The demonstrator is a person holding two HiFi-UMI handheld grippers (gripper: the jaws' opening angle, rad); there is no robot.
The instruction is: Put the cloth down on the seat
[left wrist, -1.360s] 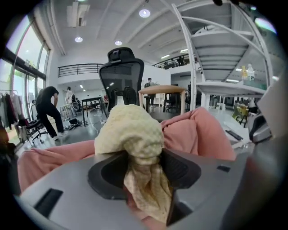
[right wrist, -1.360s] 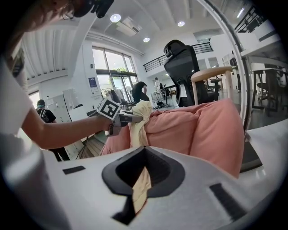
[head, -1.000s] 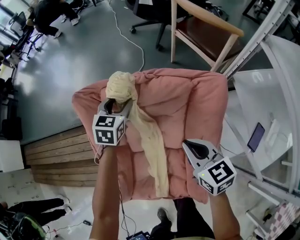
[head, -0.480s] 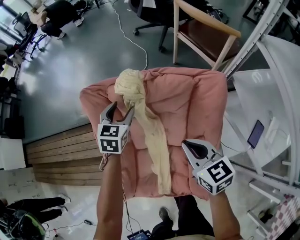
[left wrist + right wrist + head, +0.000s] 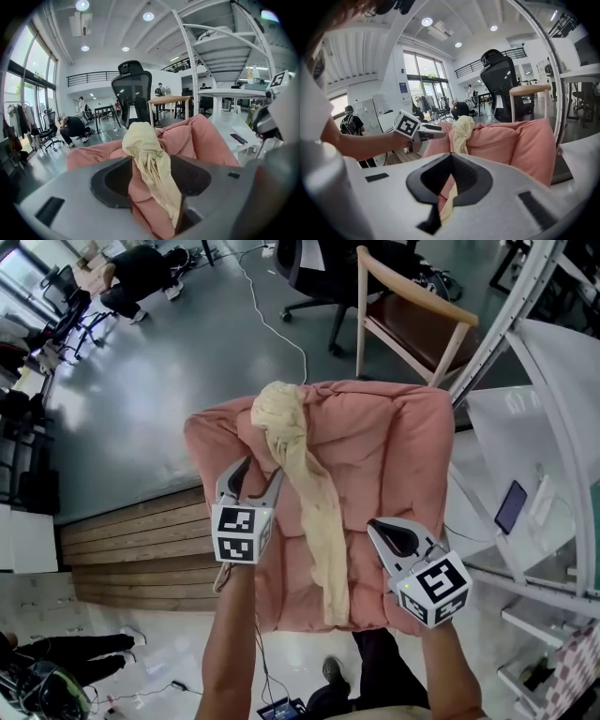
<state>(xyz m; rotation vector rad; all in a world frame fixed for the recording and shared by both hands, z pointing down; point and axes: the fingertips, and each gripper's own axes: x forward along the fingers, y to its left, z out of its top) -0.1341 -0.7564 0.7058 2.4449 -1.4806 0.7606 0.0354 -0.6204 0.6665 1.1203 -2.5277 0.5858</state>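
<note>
A pale yellow cloth [image 5: 305, 484] lies in a limp strip down the pink cushioned seat [image 5: 394, 456], bunched at its far end. The left gripper [image 5: 260, 472] hovers beside it, jaws apart and empty. The right gripper [image 5: 380, 529] is closed on nothing. The cloth looks light, soft and floppy, and the bunched end seems easiest to pinch.

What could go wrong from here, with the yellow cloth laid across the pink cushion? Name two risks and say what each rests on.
1. The cloth lies as a narrow strip with its lower end right at the near edge of the cushion, so it may slide off.
2. The left gripper, jaws open and empty, sits close beside the cloth. A careless move could snag the cloth and drag it out of place.
</note>
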